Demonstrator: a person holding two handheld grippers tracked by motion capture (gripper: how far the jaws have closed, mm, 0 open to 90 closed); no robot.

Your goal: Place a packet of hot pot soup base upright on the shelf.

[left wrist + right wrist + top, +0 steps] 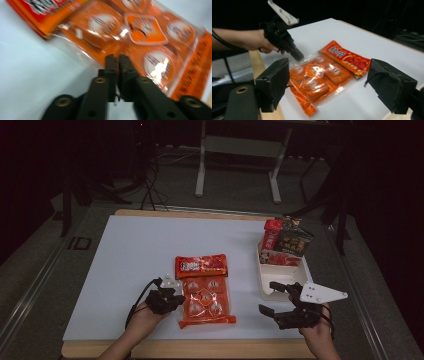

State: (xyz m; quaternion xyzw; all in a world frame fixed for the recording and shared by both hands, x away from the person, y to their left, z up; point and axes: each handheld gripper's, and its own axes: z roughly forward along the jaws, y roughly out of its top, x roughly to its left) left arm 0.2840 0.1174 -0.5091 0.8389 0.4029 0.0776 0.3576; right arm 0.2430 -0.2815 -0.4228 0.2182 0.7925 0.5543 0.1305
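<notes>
Snack multipack (206,301) lies on table (130,250), front centre. Second packet (201,264) touches its far edge. Box (280,280) with upright packets (286,242) sits right.

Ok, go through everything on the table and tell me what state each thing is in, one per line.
Left gripper: fingers nearly together at the clear edge of the orange multipack.
Right gripper: fingers wide apart, nothing between them.
Orange multipack: flat on the table, sealed.
Red snack bag: flat, its near edge under the multipack's far end.
White box: lidless, packets standing in its far end.
</notes>
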